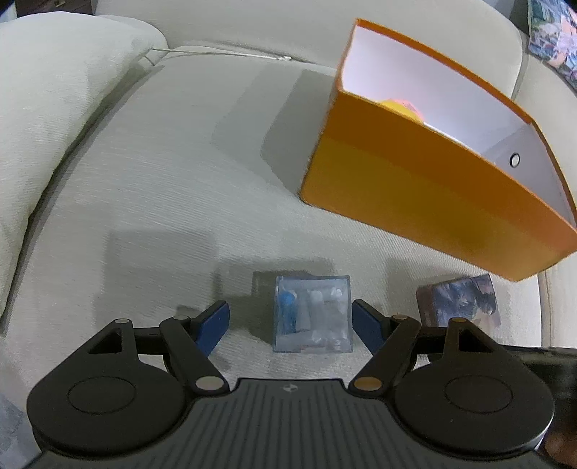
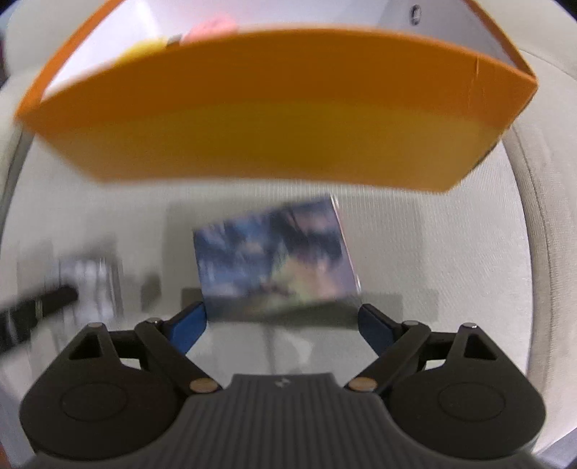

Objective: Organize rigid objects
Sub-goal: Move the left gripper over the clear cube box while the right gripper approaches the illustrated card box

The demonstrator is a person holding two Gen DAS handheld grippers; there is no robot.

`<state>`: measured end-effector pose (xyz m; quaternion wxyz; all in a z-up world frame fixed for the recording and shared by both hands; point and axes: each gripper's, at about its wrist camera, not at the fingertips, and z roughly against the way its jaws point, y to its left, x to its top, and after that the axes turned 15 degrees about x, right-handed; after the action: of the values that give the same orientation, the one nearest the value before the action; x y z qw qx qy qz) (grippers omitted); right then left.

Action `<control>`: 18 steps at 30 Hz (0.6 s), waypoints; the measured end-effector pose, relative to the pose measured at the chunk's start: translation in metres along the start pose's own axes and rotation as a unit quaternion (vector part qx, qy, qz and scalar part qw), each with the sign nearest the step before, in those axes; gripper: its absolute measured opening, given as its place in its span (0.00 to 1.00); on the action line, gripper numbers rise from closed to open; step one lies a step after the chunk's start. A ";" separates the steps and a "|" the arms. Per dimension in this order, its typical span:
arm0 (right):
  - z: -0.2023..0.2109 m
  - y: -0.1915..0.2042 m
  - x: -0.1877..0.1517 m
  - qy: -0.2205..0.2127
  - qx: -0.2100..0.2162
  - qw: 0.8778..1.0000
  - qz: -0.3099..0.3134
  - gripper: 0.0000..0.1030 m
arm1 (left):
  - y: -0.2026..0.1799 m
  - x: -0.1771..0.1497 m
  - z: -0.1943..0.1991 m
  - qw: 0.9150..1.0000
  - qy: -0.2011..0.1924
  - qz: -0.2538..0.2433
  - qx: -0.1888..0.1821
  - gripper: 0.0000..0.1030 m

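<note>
A clear plastic box [image 1: 313,313] with small blue and white items inside lies on the pale sofa seat [image 1: 162,202]. My left gripper [image 1: 290,323] is open, its blue pads on either side of the box, not touching it. A box with a dark printed picture [image 2: 276,258] lies flat on the seat in the right wrist view, blurred; it also shows in the left wrist view [image 1: 458,305]. My right gripper [image 2: 283,321] is open just in front of its near edge. An orange box [image 1: 425,191] with a white inside stands behind; it also shows in the right wrist view [image 2: 274,119].
Yellow and pink items [image 2: 202,30] lie inside the orange box. A sofa cushion [image 1: 47,83] rises at the left, the backrest behind. A white cable [image 1: 223,53] runs along the seat's back seam. The other gripper's dark arm [image 2: 32,310] shows at left in the right wrist view.
</note>
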<state>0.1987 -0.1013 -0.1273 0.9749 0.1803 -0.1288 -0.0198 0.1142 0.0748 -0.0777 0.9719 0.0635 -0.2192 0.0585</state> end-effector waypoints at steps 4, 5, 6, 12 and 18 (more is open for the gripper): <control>0.009 -0.006 -0.009 0.013 -0.023 0.999 0.037 0.89 | -0.009 -0.002 0.000 1.000 0.000 -0.007 0.002 0.87; 0.012 -0.007 -0.010 0.009 -0.029 0.999 0.040 0.89 | -0.011 -0.002 0.000 1.000 -0.002 -0.010 0.003 0.87; 0.017 -0.008 -0.011 0.001 -0.020 0.999 0.038 0.89 | -0.013 -0.002 0.000 1.000 -0.003 -0.013 0.005 0.87; 0.032 -0.019 -0.007 -0.071 0.037 0.995 -0.060 0.94 | -0.019 -0.003 0.000 1.000 -0.006 -0.012 0.012 0.87; 0.009 -0.027 0.006 -0.117 0.037 0.976 -0.178 0.94 | -0.021 -0.007 -0.002 1.000 -0.005 -0.018 0.023 0.87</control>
<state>0.2022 -0.1302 -0.1275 0.9265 0.2331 -0.2082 -0.2096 0.1115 0.0535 -0.0851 0.9700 0.0900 -0.2211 0.0457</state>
